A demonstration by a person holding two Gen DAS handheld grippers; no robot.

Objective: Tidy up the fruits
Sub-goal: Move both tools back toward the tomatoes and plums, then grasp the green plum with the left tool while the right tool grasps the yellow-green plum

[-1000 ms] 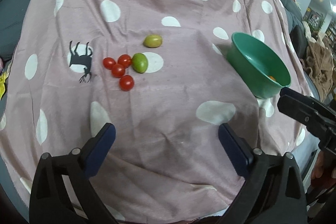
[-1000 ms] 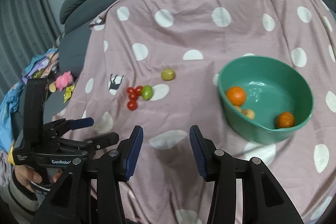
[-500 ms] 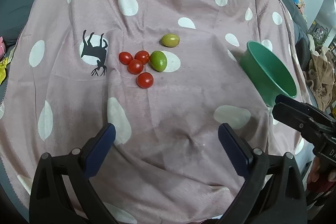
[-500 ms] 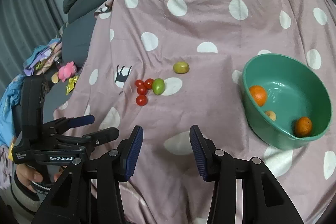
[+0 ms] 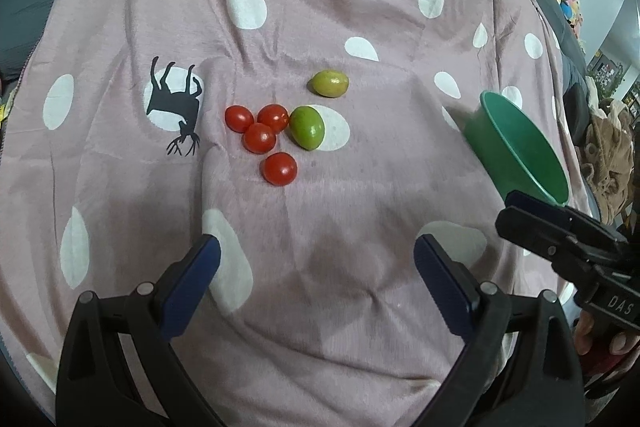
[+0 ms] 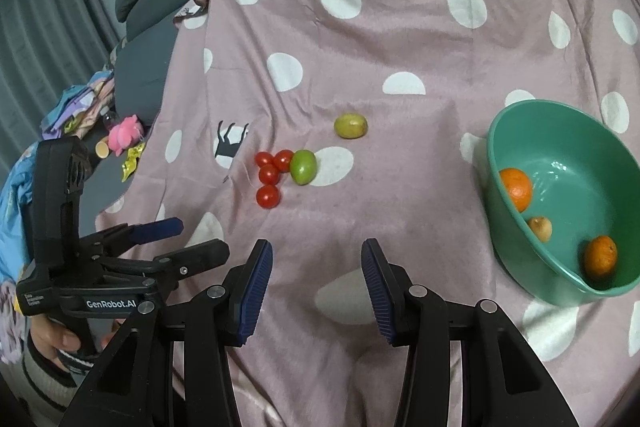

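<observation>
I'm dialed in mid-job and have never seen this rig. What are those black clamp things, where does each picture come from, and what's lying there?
No robot arm here: a person holds a two-finger clamp in each hand, each with a fisheye camera looking along its fingers. One picture comes from the left gripper, the other from the right gripper. Both are open and hold nothing.

On the pink dotted cloth lie four red tomatoes, a green fruit touching them, and a yellowish fruit apart. The green bowl on the right holds two oranges and a small pale fruit.
</observation>
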